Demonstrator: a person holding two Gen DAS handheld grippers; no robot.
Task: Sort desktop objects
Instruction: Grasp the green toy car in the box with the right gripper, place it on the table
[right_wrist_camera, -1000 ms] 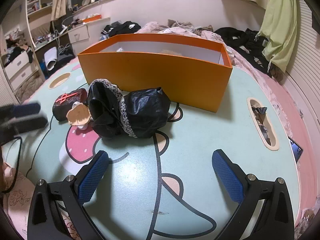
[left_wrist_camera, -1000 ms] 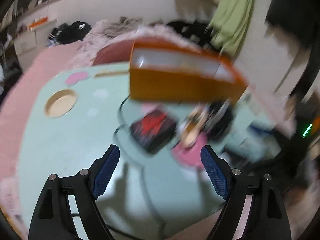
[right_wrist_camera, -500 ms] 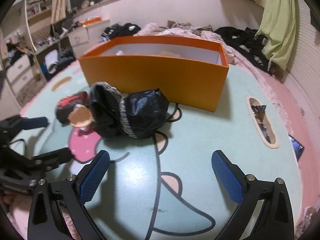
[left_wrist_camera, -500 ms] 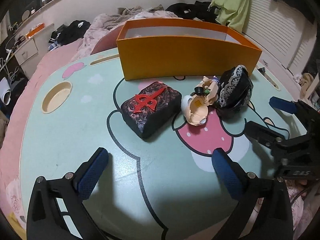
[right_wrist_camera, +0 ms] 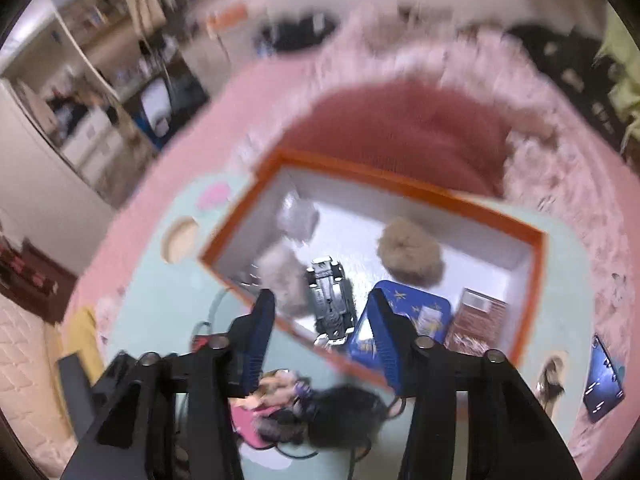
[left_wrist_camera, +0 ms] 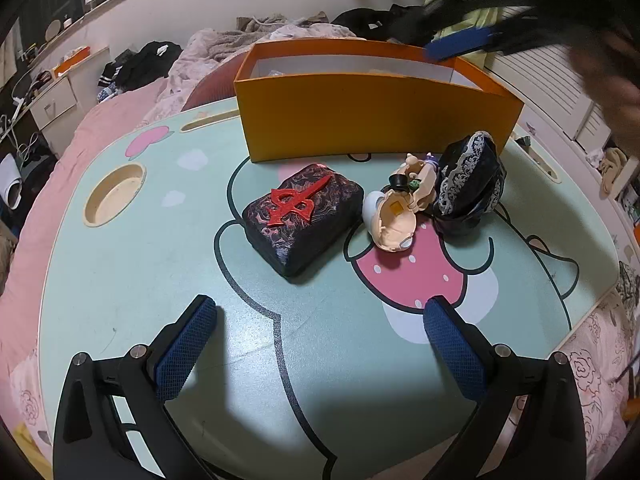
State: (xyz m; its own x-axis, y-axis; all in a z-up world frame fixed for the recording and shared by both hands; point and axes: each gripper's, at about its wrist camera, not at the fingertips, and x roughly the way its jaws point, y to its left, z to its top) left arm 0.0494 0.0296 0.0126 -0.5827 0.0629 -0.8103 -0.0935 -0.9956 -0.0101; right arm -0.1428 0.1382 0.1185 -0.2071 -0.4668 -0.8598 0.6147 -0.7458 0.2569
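Two empty grippers, left [left_wrist_camera: 316, 336] wide, right [right_wrist_camera: 322, 312] narrower, near dark red-crossed box [left_wrist_camera: 302, 216]

No words or numbers are showing clearly enough to read. The dark pouch [left_wrist_camera: 302, 218] is showing a red sign shaped like a sword, not letters. The blue tin [right_wrist_camera: 404, 326] in the box [right_wrist_camera: 440, 196] is showing blurry pictures only.

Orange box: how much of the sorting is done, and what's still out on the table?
Done: the orange box already holds a toy car, a blue tin and a fluffy ball. In hand: nothing; both the left claw and right claw are open. Left: the dark pouch, doll and black lace dress.
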